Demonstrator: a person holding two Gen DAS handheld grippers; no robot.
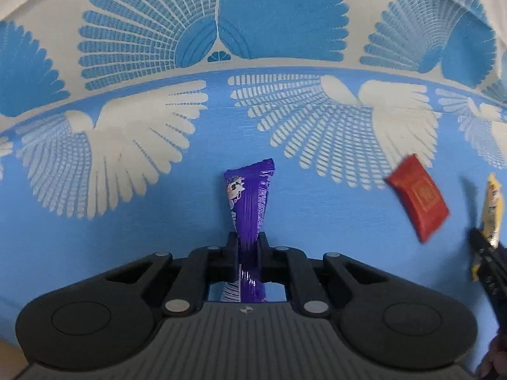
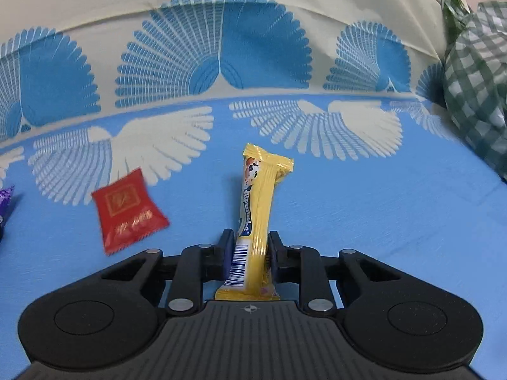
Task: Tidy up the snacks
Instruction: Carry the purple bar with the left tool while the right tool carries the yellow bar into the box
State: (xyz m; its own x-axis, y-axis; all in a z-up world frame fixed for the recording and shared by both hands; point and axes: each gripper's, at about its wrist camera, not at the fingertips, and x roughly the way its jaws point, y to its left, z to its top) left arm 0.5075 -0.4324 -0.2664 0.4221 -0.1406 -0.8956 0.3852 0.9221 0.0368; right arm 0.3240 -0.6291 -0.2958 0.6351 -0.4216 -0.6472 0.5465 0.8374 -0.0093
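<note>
Square packet point(image 2: 128, 209) flat on the cloth point(image 2: 364, 215), between two tool-held snack sticks.

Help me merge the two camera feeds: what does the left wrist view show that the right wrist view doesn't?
Only the left wrist view shows the left gripper shut on the whole purple candy stick.

Only the right wrist view shows the green checkered cloth at far right, and the barcode on the yellow candy stick that the right gripper holds.

Both show the red packet lying on the blue patterned cloth, between the two sticks.
</note>
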